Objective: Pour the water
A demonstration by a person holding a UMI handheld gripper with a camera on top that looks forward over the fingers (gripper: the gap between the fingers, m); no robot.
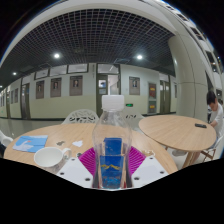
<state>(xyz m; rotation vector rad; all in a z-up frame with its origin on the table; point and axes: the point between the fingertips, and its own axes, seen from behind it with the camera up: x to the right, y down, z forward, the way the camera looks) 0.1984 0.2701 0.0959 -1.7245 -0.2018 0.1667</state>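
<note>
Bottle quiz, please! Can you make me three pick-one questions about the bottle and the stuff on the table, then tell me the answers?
1. Where is the water bottle?
A. Between the hand-held gripper fingers
B. Beside the bowl, far from the fingers
C. On a chair

2. What colour is the bowl?
A. Red
B. White
C. Black

3. Is the bottle's cap on?
A. Yes
B. No, it lies on the table
C. The bottle has tipped over

Answers: 1 A, the purple pads sit on both sides of it. 2 B, it looks white on the wooden table. 3 A, a white cap tops the upright bottle.
</note>
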